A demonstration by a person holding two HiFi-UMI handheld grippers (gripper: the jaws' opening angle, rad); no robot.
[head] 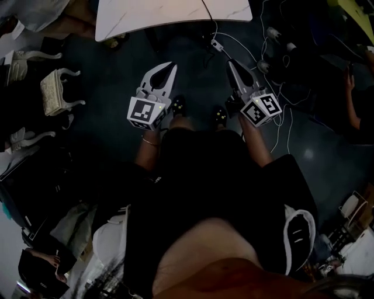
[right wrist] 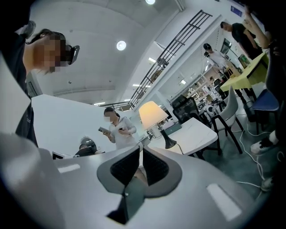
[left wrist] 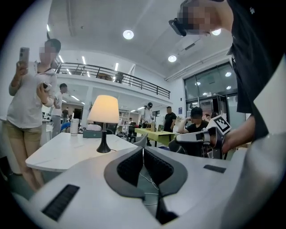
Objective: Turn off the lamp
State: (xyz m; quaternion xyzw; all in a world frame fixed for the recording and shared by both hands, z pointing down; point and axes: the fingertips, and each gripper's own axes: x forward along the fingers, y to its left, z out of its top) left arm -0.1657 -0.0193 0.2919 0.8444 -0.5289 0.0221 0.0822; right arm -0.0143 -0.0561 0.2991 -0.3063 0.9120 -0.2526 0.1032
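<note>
Underfoot, floor [head: 327, 146]: a dark surface is seen below the person's legs, with white cables [head: 286, 122] strewn over it at the right.
table [head: 169, 16]: a white marbled top is seen ahead of both grippers and well apart from them.
bystander [left wrist: 27, 103]: a person in a light top is seen standing at the table's far side, with a phone raised in one hand.
chairs [head: 55, 90]: pale ornate chairs are seen on the floor at the left of the head view.
lamp [left wrist: 103, 109]: it is stood upright on the table on a thin black stem and a round black base. Its cream shade is lit and glowing. It is seen beyond the jaw tips in both gripper views and is touched by neither gripper.
left gripper [head: 169, 66]: it is held above the floor and pointed toward the table. Its jaws are clenched tip to tip, and nothing is clasped between them.
right gripper [head: 230, 62]: it is held just beside the left one and pointed the same way. Its jaws are likewise pressed together and empty.
cord block [head: 217, 45]: a small white block on a cord is seen near the table edge, between the two gripper tips in the head view. Whether it belongs to the lamp cannot be told.
</note>
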